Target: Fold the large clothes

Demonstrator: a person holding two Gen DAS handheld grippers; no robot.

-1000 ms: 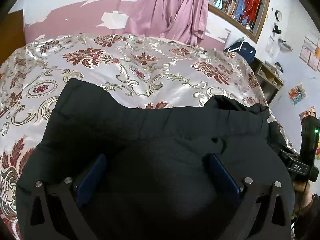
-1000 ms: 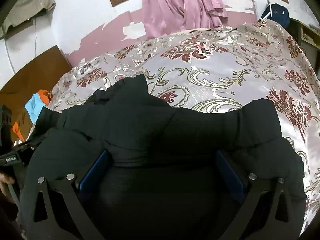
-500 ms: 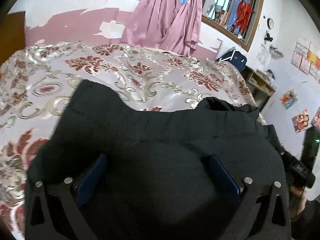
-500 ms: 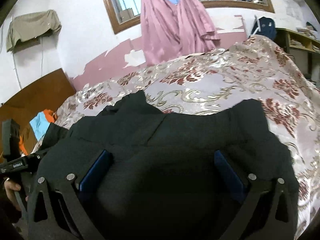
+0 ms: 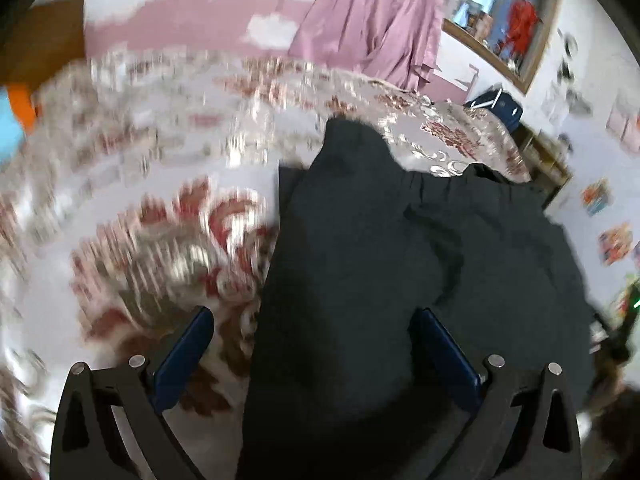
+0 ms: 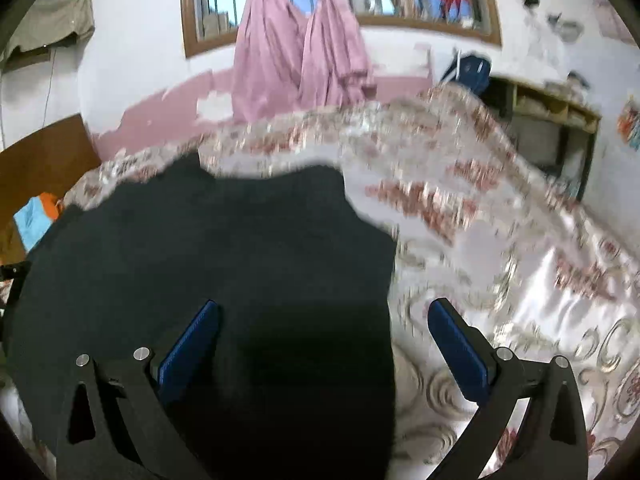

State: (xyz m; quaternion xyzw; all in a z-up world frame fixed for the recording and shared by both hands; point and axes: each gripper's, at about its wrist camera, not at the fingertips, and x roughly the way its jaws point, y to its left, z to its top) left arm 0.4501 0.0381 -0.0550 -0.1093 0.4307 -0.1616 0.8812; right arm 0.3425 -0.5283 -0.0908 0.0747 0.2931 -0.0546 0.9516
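Left wrist view, garment: one black padded garment (image 5: pixel 420 280), likely a jacket, lies on a bed under a floral satin bedspread (image 5: pixel 160 208). It fills the right half of the view; the bedspread on the left is blurred by motion.
Left wrist view, tongs: the left gripper (image 5: pixel 316 356) has two blue-padded fingers spread wide. The garment's left edge runs between them; nothing is pinched.
Left wrist view, surroundings: one pink curtain (image 5: pixel 360 28) hangs at a barred window, with one dark blue bag (image 5: pixel 496 106) near the far corner of the bed.
Right wrist view, garment: the same black garment (image 6: pixel 208 264) fills the left half, its right edge running down between the fingers; the bedspread (image 6: pixel 500 260) shows on the right.
Right wrist view, tongs: the right gripper (image 6: pixel 324 344) is also spread apart, holding nothing. Its left pad sits over the cloth, its right pad over the bedspread.
Right wrist view, surroundings: the pink curtain (image 6: pixel 300 48), knotted into two bundles, and a wooden shelf (image 6: pixel 540 120) beside the bed.
Step in hand: judged from both views, each gripper is lined up on one side edge of the garment, ready to grasp.
Next move: probably close each gripper on its edge, then lift both sides evenly and carry them across.
Count: one garment, two grippers, four blue pads.
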